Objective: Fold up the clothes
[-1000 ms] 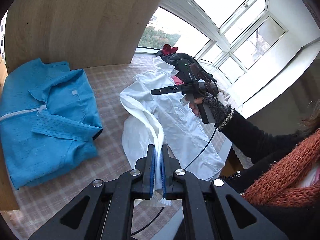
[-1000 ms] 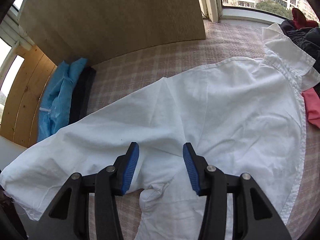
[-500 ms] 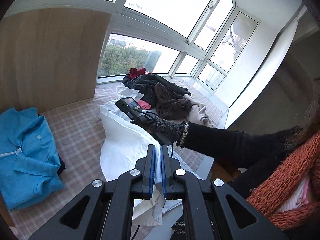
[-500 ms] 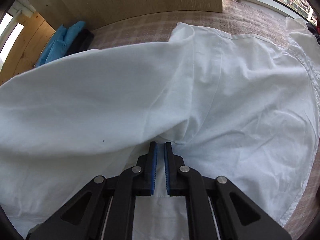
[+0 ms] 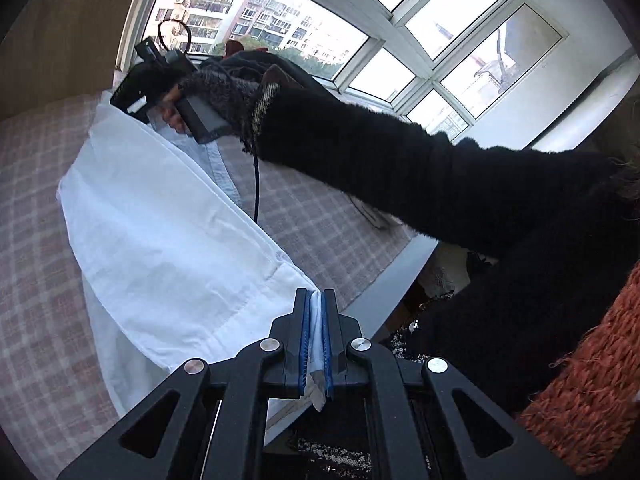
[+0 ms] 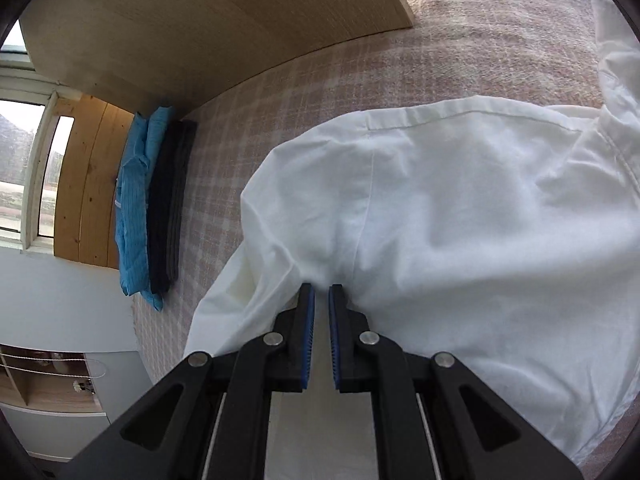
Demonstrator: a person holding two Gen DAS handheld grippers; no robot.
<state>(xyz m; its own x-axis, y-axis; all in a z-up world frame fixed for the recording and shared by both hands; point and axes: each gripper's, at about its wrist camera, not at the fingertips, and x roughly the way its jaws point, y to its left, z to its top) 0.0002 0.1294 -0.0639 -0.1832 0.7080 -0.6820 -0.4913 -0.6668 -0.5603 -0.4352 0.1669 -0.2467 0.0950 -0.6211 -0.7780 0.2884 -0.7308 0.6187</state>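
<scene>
A white shirt [image 5: 160,240] hangs stretched between both grippers above the checked bedcover [image 5: 312,216]. My left gripper [image 5: 316,336] is shut on one edge of it, with a fold of cloth pinched between the blue pads. In the left wrist view a hand [image 5: 172,110] in a black sleeve [image 5: 380,160] holds the other gripper's handle at the shirt's far end. In the right wrist view my right gripper [image 6: 322,296] is shut on a bunched fold of the white shirt [image 6: 460,220], which spreads right and down onto the bed.
A folded blue garment [image 6: 136,200] and a folded dark one [image 6: 170,208] lie stacked at the bed's far left by a wooden panel [image 6: 220,32]. A pile of dark clothes [image 5: 248,64] sits by the window. The bed's edge [image 5: 384,292] runs near my left gripper.
The right gripper went from open to shut on the shirt, then lifted it. My left gripper swung round with its hold kept, and the shirt now hangs taut between them.
</scene>
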